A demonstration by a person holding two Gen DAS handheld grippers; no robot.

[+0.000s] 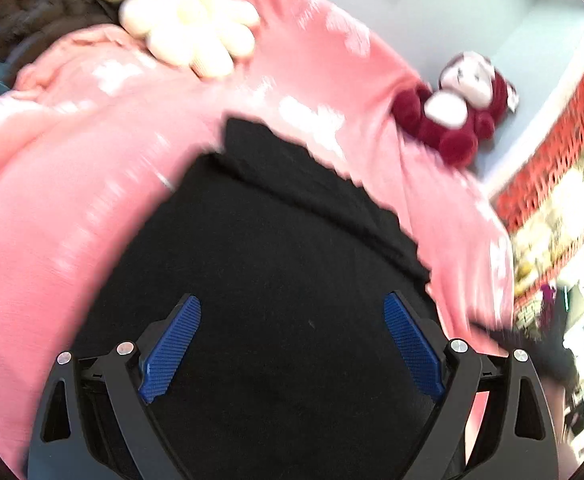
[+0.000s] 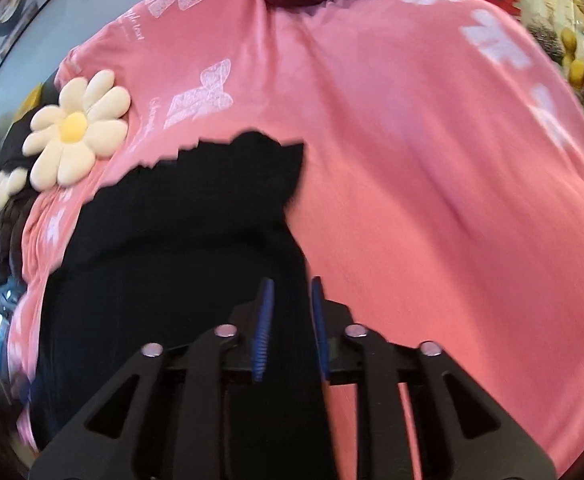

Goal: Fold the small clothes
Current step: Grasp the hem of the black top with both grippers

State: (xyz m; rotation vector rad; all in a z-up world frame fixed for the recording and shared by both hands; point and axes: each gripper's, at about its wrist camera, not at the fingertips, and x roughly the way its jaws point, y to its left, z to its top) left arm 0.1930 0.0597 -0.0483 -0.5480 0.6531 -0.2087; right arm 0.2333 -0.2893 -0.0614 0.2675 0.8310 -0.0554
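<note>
Bed: pink plush blanket (image 2: 432, 184) with white butterfly prints fills your view.
Garment: black soft knit cloth (image 1: 276, 280) lies on the blanket's middle, partly doubled over.
Toys: cream daisy-shaped cushion (image 2: 77, 128) and dark red plush doll (image 1: 452, 108) sit near the blanket's far edges.
Left gripper (image 1: 292, 340): your jaws stand wide over the cloth, holding nothing.
Right gripper (image 2: 291, 320): jaws narrowly parted at the cloth's edge; grip unclear.
Risk: your blurred motion could drag the fold askew.
Writing: cursive script beside butterflies, unreadable.
</note>
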